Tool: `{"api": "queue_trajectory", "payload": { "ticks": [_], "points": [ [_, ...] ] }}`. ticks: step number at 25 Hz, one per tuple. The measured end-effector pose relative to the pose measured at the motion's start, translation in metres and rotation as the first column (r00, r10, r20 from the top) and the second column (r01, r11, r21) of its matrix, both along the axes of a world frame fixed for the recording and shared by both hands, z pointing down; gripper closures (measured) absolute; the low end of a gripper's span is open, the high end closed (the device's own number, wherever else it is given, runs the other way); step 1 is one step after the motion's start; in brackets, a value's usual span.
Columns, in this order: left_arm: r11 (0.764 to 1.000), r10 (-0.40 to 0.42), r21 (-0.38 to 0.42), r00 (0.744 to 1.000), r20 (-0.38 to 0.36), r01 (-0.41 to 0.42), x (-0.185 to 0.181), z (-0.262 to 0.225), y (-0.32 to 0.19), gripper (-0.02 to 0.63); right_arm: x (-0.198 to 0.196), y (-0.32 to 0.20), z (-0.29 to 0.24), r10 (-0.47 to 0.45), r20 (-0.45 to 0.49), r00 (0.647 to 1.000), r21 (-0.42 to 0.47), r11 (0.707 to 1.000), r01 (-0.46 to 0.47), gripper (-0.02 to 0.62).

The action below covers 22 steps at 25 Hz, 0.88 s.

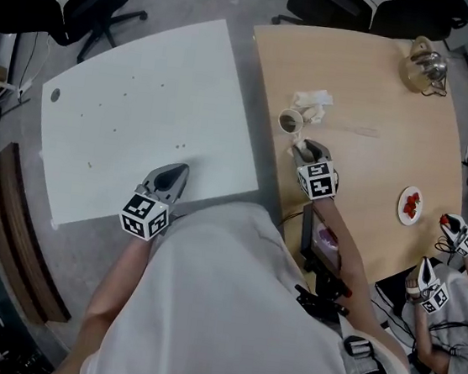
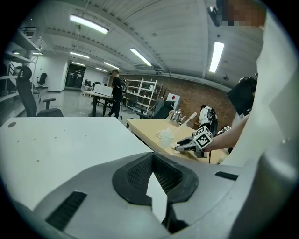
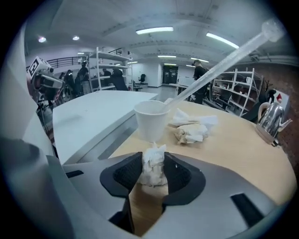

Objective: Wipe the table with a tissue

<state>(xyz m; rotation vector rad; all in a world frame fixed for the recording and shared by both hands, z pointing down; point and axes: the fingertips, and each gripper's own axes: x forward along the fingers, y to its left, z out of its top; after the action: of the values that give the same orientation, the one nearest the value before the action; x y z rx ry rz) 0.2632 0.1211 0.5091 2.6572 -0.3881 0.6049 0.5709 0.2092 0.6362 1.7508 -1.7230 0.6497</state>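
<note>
A small crumpled tissue wad (image 3: 153, 169) stands on the wooden table (image 1: 373, 157), between the pads of my right gripper (image 3: 153, 173). Its jaws stand apart around the wad. In the head view that gripper (image 1: 303, 149) points at a white paper cup (image 1: 290, 122) just beyond it. The cup (image 3: 152, 120) holds a long clear stirrer (image 3: 219, 60). More crumpled tissues (image 1: 316, 106) lie behind the cup. My left gripper (image 1: 178, 172) hovers over the near edge of the white table (image 1: 144, 95), its fingertips together and nothing in them.
A glass kettle (image 1: 425, 66) stands at the far right of the wooden table, and a plate of red fruit (image 1: 409, 205) at its right edge. Another person's grippers (image 1: 457, 233) work at that edge. Office chairs (image 1: 87, 3) stand beyond both tables.
</note>
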Motion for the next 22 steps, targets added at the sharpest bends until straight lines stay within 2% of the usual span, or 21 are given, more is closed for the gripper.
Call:
{"api": "queue_trajectory", "payload": {
  "ticks": [6, 12, 19, 22],
  "points": [
    [1.000, -0.010, 0.019, 1.000, -0.007, 0.010, 0.002, -0.006, -0.002, 0.601, -0.001, -0.003, 0.001, -0.048, -0.117, 0.992, -0.079, 0.996, 0.038, 0.465],
    [0.997, -0.062, 0.044, 0.998, -0.018, 0.063, -0.015, -0.016, -0.009, 0.601, -0.020, -0.015, -0.008, -0.096, -0.170, 0.981, -0.086, 0.993, 0.082, 0.469],
    [0.992, -0.120, 0.043, 0.993, 0.007, 0.119, -0.037, -0.017, 0.004, 0.601, -0.051, -0.020, -0.018, -0.146, -0.123, 0.982, -0.045, 0.989, 0.142, 0.469],
    [0.991, -0.129, 0.037, 0.992, 0.018, 0.128, -0.036, -0.010, 0.016, 0.601, -0.051, -0.009, -0.021, -0.105, -0.055, 0.993, 0.013, 0.994, 0.106, 0.469]
  ]
}}
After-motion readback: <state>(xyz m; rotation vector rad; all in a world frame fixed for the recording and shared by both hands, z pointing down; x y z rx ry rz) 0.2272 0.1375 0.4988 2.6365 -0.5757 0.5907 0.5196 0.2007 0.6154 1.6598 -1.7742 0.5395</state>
